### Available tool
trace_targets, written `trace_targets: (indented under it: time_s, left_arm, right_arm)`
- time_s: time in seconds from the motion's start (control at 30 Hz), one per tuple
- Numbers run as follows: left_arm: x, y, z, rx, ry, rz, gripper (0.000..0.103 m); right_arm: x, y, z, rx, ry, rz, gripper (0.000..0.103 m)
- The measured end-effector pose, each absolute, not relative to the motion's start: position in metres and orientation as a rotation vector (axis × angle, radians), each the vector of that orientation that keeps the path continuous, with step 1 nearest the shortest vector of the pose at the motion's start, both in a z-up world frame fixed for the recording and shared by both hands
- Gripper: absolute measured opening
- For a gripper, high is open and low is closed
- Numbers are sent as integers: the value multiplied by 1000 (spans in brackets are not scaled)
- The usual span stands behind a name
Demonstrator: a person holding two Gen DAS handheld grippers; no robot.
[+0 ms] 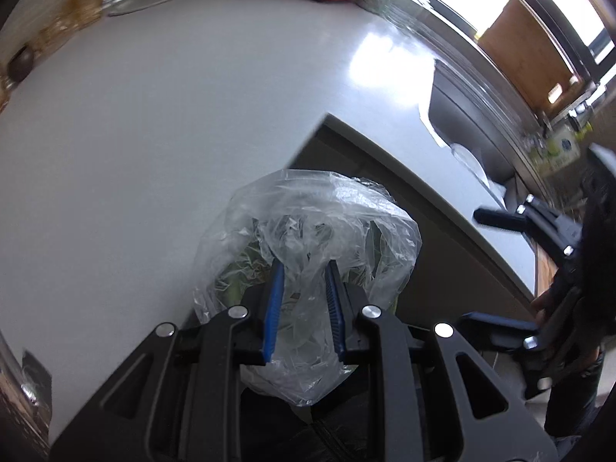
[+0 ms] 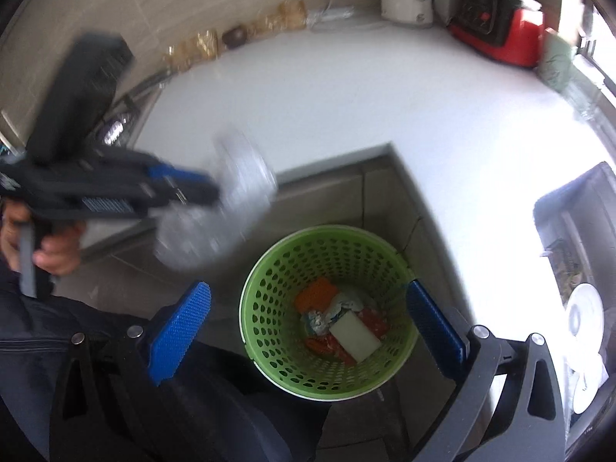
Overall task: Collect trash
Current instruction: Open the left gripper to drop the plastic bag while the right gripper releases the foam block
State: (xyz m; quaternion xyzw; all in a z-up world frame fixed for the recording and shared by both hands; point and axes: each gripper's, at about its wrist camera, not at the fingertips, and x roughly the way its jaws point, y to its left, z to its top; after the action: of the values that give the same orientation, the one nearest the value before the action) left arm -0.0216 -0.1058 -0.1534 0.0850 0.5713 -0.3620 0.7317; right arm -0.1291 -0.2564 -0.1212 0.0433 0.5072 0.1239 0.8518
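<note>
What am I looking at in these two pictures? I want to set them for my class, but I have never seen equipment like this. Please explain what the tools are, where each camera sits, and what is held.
There is no robot here. A person holds a two-fingered grabbing tool in each hand, and each tool carries a wide-angle camera looking along its fingers.

The left tool's camera shows the left gripper shut on a crumpled clear plastic bag, held past the edge of a white kitchen counter. The right gripper shows at the side.

The right tool's camera shows the right gripper open and holding nothing, above a green perforated bin on the floor with scraps already inside. The bag appears there too, blurred. A red appliance stands on the counter.
</note>
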Motion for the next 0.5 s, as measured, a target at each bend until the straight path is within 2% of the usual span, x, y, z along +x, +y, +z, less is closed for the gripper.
trace_targets:
  time_s: [0.3, 0.37, 0.4, 0.43, 0.47, 0.5]
  left_arm:
    - [-63, -165, -195, 401, 1350, -955, 21]
    - [-68, -172, -204, 433, 1369, -969, 24]
    - [-71, -176, -209, 454, 1376, -973, 30]
    - [-71, -179, -211, 469, 1379, -971, 42]
    - [-73, -183, -216, 493, 1381, -963, 50]
    - [-74, -187, -219, 516, 1375, -946, 64]
  right_arm:
    - [-161, -300, -86, 83, 993, 114, 101]
    - [-164, -310, -87, 116, 986, 95, 101]
    - [-164, -314, -88, 132, 985, 84, 101]
    - [-165, -317, -90, 145, 985, 69, 101]
    - [-166, -320, -91, 155, 984, 62, 101]
    - [-166, -322, -91, 162, 983, 59, 101]
